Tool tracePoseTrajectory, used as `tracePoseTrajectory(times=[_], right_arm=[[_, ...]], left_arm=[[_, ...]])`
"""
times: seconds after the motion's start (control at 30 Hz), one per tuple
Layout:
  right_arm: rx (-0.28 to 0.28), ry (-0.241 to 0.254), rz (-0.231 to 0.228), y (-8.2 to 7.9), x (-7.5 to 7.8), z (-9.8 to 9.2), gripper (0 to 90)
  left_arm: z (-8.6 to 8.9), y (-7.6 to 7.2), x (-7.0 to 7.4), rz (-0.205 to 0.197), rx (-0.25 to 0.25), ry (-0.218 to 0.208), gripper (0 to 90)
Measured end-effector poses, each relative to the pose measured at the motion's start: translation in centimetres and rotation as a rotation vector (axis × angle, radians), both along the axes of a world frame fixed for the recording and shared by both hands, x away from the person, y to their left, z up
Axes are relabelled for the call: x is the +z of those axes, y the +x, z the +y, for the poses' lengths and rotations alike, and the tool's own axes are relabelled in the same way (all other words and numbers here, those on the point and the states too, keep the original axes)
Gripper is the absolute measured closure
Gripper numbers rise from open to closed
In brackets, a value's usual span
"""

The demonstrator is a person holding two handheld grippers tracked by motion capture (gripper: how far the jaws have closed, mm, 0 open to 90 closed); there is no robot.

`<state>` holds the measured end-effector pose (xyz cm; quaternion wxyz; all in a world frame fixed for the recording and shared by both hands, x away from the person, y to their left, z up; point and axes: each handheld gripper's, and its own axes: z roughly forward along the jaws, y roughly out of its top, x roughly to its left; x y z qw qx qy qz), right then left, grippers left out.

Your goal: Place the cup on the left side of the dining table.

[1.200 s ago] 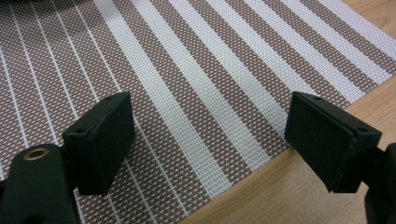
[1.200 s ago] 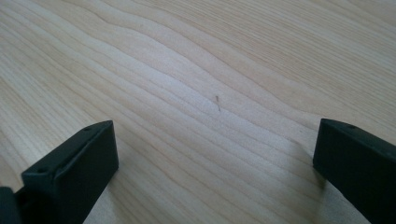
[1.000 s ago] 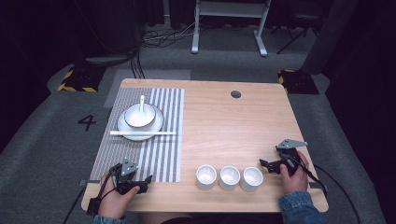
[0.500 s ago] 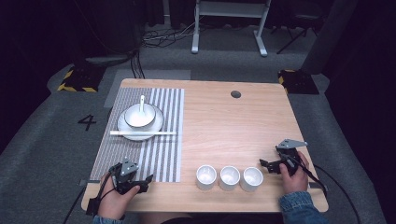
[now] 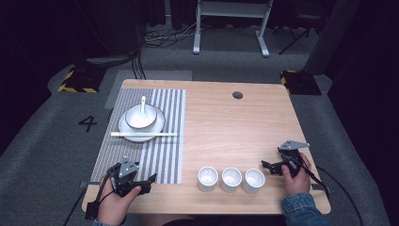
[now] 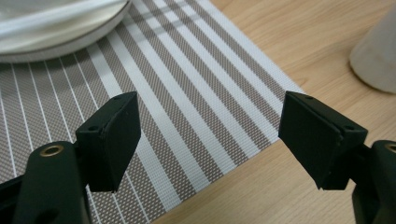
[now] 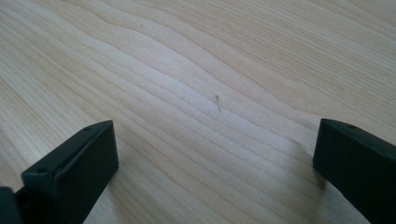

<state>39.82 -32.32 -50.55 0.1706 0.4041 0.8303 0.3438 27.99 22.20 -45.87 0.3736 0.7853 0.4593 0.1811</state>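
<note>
Three small white cups [image 5: 230,179] stand in a row near the table's front edge. A white bowl [image 5: 140,117] with a spoon [image 5: 143,103] sits on a white plate [image 5: 126,132], and white chopsticks [image 5: 143,134] lie across the plate's front. These rest on a striped placemat [image 5: 160,155]. My left gripper [image 5: 147,181] rests open at the mat's front corner [image 6: 205,140], with a cup's side [image 6: 376,56] at the right edge of the left gripper view. To the right of the cups, my right gripper [image 5: 266,165] stands open over bare wood [image 7: 210,102].
The wooden table [image 5: 235,127] has a round cable hole [image 5: 237,95] at the back. Dark grey floor surrounds it, with a white stand [image 5: 230,28] behind and yellow-black taped blocks [image 5: 75,81] at the back corners.
</note>
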Motion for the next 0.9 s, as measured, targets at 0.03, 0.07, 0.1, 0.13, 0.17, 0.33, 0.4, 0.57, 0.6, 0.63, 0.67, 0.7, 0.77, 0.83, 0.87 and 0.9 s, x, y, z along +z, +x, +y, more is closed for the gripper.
tracePoseTrajectory(times=[0.03,0.07,0.1,0.13,0.17,0.33,0.4,0.57,0.6,0.63,0.67,0.7,0.77,0.83,0.87,0.9], right_arm=[[0.0,0.0,0.0,0.0,0.0,0.0,0.3],[0.0,0.0,0.0,0.0,0.0,0.0,0.3],[0.0,0.0,0.0,0.0,0.0,0.0,0.3],[0.0,0.0,0.0,0.0,0.0,0.0,0.3],[0.0,0.0,0.0,0.0,0.0,0.0,0.3],[0.0,0.001,0.0,0.0,0.0,0.0,0.3],[0.0,0.001,0.0,0.0,0.0,0.0,0.3],[0.0,0.001,0.0,0.0,0.0,0.0,0.2],[0.0,0.0,0.0,0.0,0.0,0.0,0.3],[0.0,0.001,0.0,0.0,0.0,0.0,0.3],[0.0,0.001,0.0,0.0,0.0,0.0,0.3],[0.0,0.0,0.0,0.0,0.0,0.0,0.3],[0.0,0.0,0.0,0.0,0.0,0.0,0.3],[0.0,0.001,0.0,0.0,0.0,0.0,0.3],[0.0,0.001,0.0,0.0,0.0,0.0,0.3],[0.0,0.001,0.0,0.0,0.0,0.0,0.3]], left_arm=[[-0.2,-0.2,0.5,-0.019,-0.003,-0.004,21.5],[-0.3,-0.3,0.7,-0.027,-0.002,-0.007,21.5],[-0.4,-0.4,0.9,-0.033,-0.004,-0.007,21.5],[-0.4,-0.4,0.9,-0.033,-0.004,-0.007,21.4],[-0.4,-0.6,1.4,-0.038,-0.012,-0.015,21.4],[-0.8,-1.0,2.5,-0.056,-0.022,-0.046,20.7],[-0.9,-1.1,2.7,-0.064,-0.024,-0.044,20.4],[-1.2,-1.2,3.3,-0.093,-0.028,-0.049,20.9],[-1.3,-1.3,3.5,-0.108,-0.025,-0.078,21.2],[-1.4,-1.3,3.7,-0.112,-0.027,-0.084,21.4],[-1.4,-1.4,3.8,-0.12,-0.027,-0.084,21.4],[-1.5,-1.4,3.8,-0.126,-0.024,-0.084,21.4],[-1.6,-1.4,4.0,-0.135,-0.02,-0.088,21.4],[-1.7,-1.4,4.0,-0.14,-0.018,-0.088,21.3],[-1.8,-1.3,4.0,-0.145,-0.016,-0.09,21.0],[-1.9,-1.3,4.0,-0.148,-0.017,-0.088,20.7]])
